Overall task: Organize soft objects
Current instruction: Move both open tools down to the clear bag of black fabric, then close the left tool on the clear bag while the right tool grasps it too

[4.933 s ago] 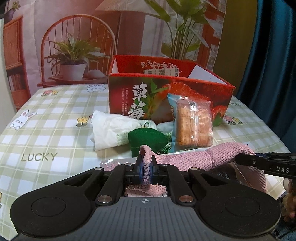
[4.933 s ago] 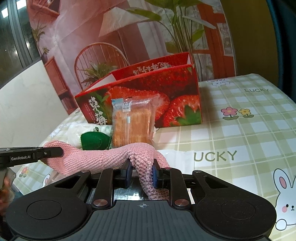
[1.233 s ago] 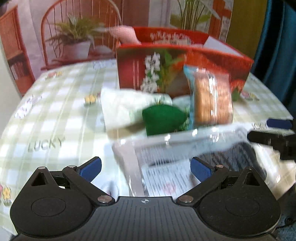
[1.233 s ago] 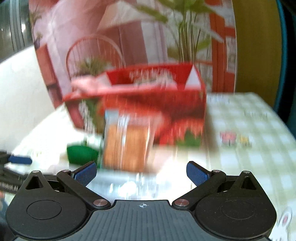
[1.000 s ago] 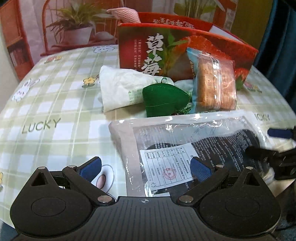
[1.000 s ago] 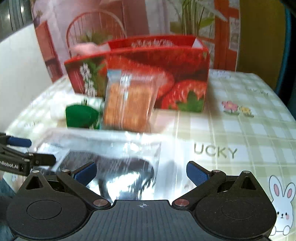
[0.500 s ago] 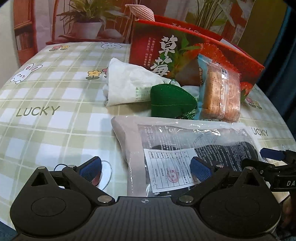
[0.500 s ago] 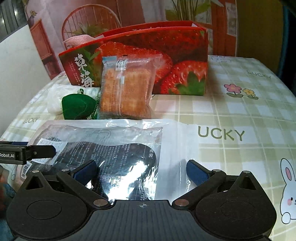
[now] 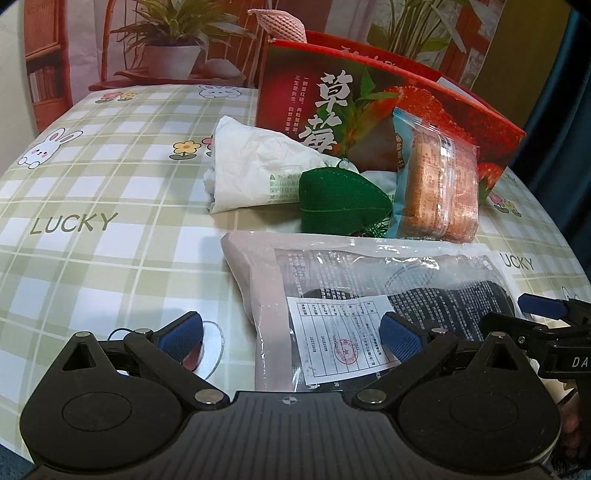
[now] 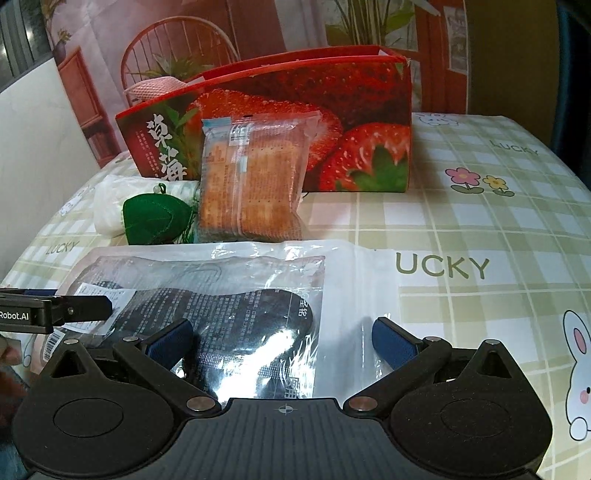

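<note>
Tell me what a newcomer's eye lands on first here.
The red strawberry box stands at the back of the checked table, a pink knitted cloth poking from its top. In front leans a biscuit packet, and nearest both open grippers lies a clear bag holding something dark.

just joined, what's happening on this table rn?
A person is tidying soft items into the red strawberry box. A pink knitted cloth already sticks out of it. Both the left hand-held gripper and the right hand-held gripper are open and empty, poised over a clear plastic bag with a dark item lying flat on the checked tablecloth. A biscuit packet, a green pouch and a white bag wait in front of the box.
</note>
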`<state>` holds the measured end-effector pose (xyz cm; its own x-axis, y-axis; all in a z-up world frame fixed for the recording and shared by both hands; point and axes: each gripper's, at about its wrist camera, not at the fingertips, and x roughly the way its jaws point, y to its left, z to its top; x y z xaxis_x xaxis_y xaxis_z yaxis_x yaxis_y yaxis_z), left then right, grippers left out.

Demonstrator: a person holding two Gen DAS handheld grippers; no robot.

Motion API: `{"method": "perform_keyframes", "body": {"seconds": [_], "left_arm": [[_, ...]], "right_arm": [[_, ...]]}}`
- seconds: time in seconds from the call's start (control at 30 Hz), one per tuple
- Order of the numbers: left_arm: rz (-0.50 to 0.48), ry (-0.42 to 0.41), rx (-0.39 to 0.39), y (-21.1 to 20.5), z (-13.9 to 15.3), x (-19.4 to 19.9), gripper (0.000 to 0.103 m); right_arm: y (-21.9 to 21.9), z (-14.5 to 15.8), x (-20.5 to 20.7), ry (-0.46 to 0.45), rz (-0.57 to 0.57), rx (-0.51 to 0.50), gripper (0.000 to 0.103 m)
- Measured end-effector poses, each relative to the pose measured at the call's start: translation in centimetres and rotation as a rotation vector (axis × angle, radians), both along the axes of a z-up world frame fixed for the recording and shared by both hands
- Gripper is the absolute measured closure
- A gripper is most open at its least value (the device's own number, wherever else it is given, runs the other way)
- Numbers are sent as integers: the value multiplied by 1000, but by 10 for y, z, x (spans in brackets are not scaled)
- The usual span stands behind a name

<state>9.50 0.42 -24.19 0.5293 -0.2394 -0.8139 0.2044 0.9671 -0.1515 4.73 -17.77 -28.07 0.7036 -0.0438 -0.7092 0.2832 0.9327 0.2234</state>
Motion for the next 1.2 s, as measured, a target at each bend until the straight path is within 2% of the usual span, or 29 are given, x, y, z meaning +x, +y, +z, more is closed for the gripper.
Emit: {"method": "perform_keyframes", "body": {"seconds": [0.27, 0.43, 0.5, 0.6, 0.67, 0.73, 0.87, 0.93, 1.07, 1.2], "left_arm": [[-34, 12, 14, -1, 0, 1, 0], [-87, 35, -30, -1, 2, -2, 1], [-120, 49, -58, -4, 3, -4, 3], [-130, 62, -57, -3, 4, -6, 8], [-106, 82, -88, 6, 5, -2, 22], [-97, 102, -94, 14, 8, 0, 29], [-131, 125, -90, 21, 9, -9, 29], [-142, 135, -92, 22, 10, -14, 29], [-141, 148, -106, 24, 10, -16, 29], [-133, 152, -102, 29, 12, -16, 32]], "right_arm": [[0, 0, -1, 7, 11, 1, 0], [3, 0, 0, 14, 36, 4, 0], [6, 0, 0, 16, 58, 5, 0], [11, 1, 2, 27, 90, 1, 0], [7, 2, 3, 35, 94, 17, 1], [3, 4, 2, 45, 84, 31, 1], [1, 12, -2, 44, 100, 58, 1], [5, 13, -4, 62, 127, 39, 1], [5, 9, -3, 87, 122, 38, 1], [1, 11, -1, 71, 123, 33, 1]]}}
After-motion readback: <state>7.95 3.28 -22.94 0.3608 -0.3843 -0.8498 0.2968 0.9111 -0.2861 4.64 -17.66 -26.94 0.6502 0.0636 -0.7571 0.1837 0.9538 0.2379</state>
